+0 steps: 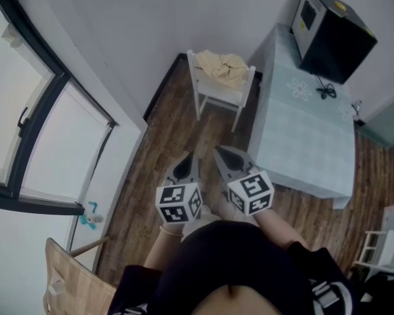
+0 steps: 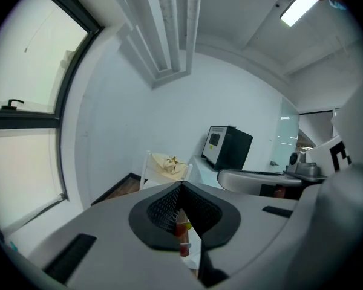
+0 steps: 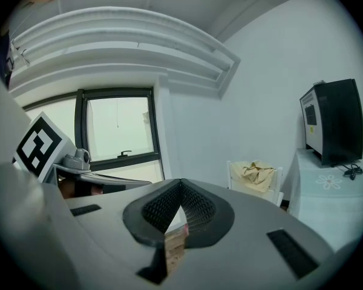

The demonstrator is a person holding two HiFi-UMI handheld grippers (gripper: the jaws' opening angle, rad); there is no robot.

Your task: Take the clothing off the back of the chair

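Note:
A pale yellow piece of clothing (image 1: 223, 65) lies draped over the back of a small white chair (image 1: 210, 98) against the far wall, next to the table. It also shows as the clothing (image 2: 167, 164) in the left gripper view and the clothing (image 3: 256, 173) in the right gripper view. My left gripper (image 1: 186, 165) and right gripper (image 1: 224, 156) are side by side over the wooden floor, well short of the chair, both pointing toward it. Both are shut with nothing between the jaws.
A table with a pale green cloth (image 1: 305, 136) stands right of the chair, with a black box-shaped appliance (image 1: 331, 33) at its far end. A large window (image 1: 33, 117) fills the left wall. A wooden chair back (image 1: 69, 277) is near left; a white rack (image 1: 374, 251) near right.

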